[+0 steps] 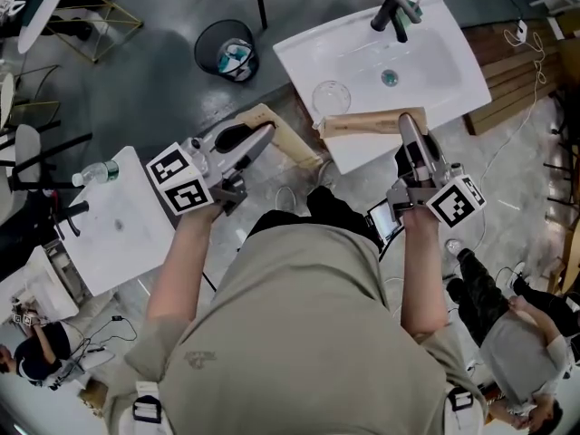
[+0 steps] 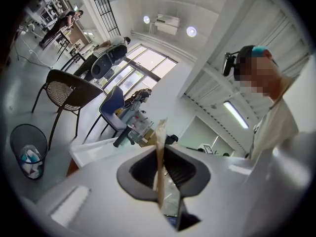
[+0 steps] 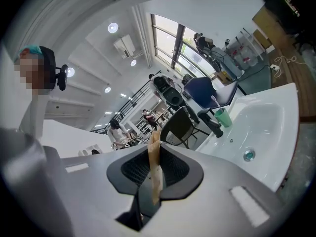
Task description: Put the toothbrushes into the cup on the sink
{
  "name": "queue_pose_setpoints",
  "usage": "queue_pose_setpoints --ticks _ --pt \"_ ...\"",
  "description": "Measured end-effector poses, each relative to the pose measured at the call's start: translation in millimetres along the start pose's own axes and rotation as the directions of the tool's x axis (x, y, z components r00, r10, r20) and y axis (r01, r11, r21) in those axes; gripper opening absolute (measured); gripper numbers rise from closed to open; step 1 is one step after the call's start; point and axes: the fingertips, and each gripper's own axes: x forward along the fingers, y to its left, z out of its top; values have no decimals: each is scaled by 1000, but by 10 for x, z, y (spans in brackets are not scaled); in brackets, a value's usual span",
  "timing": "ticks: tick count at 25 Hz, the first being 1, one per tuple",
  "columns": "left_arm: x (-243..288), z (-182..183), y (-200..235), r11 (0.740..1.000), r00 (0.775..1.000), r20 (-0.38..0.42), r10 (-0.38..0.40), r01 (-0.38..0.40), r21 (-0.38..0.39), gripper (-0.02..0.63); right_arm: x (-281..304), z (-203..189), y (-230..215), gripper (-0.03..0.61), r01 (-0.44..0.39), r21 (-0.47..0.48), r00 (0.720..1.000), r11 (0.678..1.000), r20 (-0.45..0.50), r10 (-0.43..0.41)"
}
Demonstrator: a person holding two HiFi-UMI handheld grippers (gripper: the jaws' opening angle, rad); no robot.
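Note:
Each gripper holds a toothbrush in a flat tan paper pack. My left gripper [image 1: 261,134] [image 2: 160,158] is shut on one pack [image 1: 292,143] [image 2: 160,144], which sticks out to the right toward the sink. My right gripper [image 1: 408,121] [image 3: 154,168] is shut on the other pack [image 1: 361,123] [image 3: 154,154], which lies across the near corner of the white sink [image 1: 439,93] [image 3: 279,125]. A clear glass cup [image 1: 331,98] stands on that corner, just behind the right pack. A green cup [image 1: 413,9] [image 3: 222,116] sits by the dark faucet [image 1: 391,14].
A black waste bin [image 1: 227,51] [image 2: 28,151] stands on the floor left of the sink. A second white basin top [image 1: 118,220] with a water bottle [image 1: 95,172] is at my left. Chairs and other people are around the room.

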Motion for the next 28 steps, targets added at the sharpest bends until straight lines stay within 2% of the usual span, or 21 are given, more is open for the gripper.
queue_pose_setpoints --ticks 9,28 --pt "480 48 112 998 998 -19 59 -59 -3 34 281 280 -451 54 -28 -17 998 999 -51 27" --pt "634 -51 274 983 983 12 185 -184 -13 34 758 228 -588 54 -133 -131 978 982 -179 108"
